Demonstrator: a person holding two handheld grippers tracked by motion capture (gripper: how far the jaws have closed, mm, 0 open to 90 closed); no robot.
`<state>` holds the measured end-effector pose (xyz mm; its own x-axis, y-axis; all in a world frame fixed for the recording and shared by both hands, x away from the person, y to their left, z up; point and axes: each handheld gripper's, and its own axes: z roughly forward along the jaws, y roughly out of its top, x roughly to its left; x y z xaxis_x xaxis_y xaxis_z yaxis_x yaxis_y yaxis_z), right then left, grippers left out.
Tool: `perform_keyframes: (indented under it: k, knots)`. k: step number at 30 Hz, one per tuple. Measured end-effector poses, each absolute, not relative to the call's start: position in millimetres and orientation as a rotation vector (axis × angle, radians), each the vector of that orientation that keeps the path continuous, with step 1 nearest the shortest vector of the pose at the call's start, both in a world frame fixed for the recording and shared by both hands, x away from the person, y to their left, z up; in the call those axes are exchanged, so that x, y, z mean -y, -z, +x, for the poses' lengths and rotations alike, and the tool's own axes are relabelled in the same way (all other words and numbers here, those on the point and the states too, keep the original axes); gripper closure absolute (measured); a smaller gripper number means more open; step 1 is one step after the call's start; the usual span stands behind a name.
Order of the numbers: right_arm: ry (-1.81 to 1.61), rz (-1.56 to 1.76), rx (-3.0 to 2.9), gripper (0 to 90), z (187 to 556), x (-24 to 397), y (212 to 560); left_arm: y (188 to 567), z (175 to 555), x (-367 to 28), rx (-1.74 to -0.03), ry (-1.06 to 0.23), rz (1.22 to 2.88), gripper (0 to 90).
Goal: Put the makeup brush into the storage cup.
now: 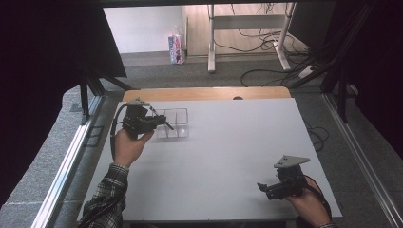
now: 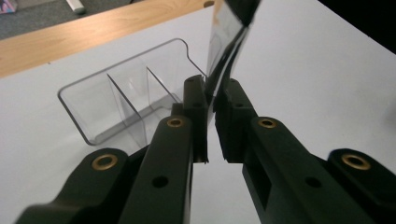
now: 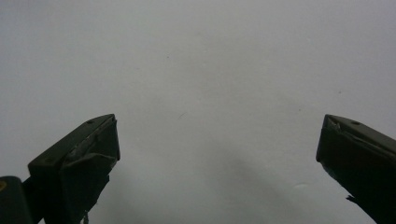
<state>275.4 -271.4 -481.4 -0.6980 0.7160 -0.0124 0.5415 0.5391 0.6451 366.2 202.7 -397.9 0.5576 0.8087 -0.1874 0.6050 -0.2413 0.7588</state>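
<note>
A: Count?

B: One clear plastic organizer tray (image 1: 173,124), two dividers inside it, so three compartments. One thin clear plastic strip (image 2: 227,51). Two grippers, one per hand. All on one white table (image 1: 228,156).

A: Left gripper?

B: Left gripper (image 1: 167,125) is clenched on the clear plastic strip. In the left gripper view the jaws stand almost together, with a thin gap lower down; the strip is pinched at the tips and rises up past them, tilted slightly right. Its top end runs out of the picture.

A: Tray relative to that claw?

B: Just ahead of the tips and to their left in the left gripper view. Sits flat on the table, open side up. Whether the jaw tips touch its near wall, can't tell. In the high view the gripper is held above the tray's left end, jaws pointing across it.

A: Anything in the compartments?

B: Too clear to tell.

A: Right gripper?

B: Right gripper (image 1: 262,187) is released, jaws spread wide, nothing between them. In the right gripper view there is bare white table ahead of the tips. Held near the table's near right corner, well apart from the tray and the left gripper.

A: Hands?

B: Left hand (image 1: 129,145) under its gripper, plaid sleeve (image 1: 108,192) behind it. Right hand (image 1: 308,202) wraps its gripper from below.
</note>
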Motion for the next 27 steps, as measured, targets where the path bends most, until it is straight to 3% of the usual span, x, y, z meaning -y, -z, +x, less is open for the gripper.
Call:
perform_keyframes:
  k: [27]
  knots:
    - [-0.859,1.056,-2.519,0.0,276,272,485,400,399,-198,-1.213,-0.382,1.934,83.6]
